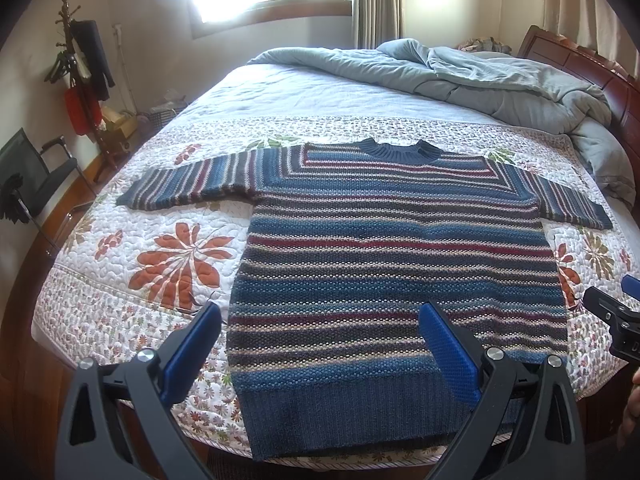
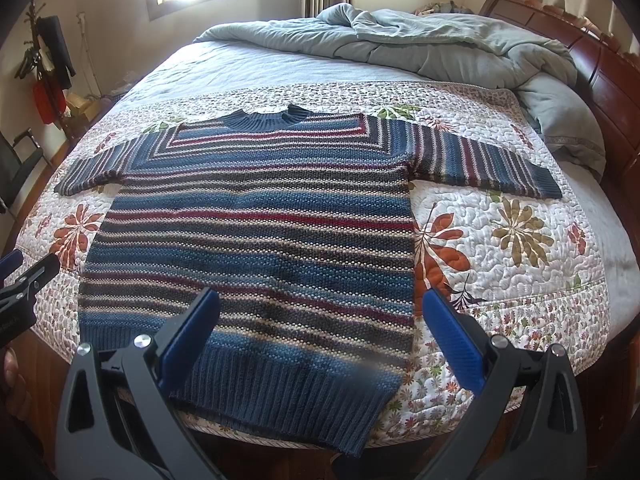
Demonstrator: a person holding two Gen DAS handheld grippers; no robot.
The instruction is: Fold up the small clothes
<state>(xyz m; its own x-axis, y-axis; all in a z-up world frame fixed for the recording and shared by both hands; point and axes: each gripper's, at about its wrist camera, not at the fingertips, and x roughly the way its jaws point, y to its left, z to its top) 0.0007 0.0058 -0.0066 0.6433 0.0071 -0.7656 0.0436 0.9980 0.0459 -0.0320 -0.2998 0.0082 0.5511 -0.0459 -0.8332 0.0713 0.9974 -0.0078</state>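
A striped knit sweater (image 1: 392,256), blue, red, grey and cream, lies flat and spread on the floral quilt (image 1: 160,264), collar away from me, both sleeves out to the sides. It also shows in the right wrist view (image 2: 260,240). My left gripper (image 1: 320,352) is open and empty, hovering over the sweater's lower left hem. My right gripper (image 2: 320,344) is open and empty over the lower right hem. Each gripper shows at the edge of the other's view: the right gripper (image 1: 616,320) and the left gripper (image 2: 24,284).
A rumpled grey-blue duvet (image 1: 500,80) is piled at the bed's far right by the wooden headboard (image 1: 592,64). A coat rack (image 1: 80,72) and a black chair (image 1: 32,176) stand on the floor to the left. The bed's near edge is just under the hem.
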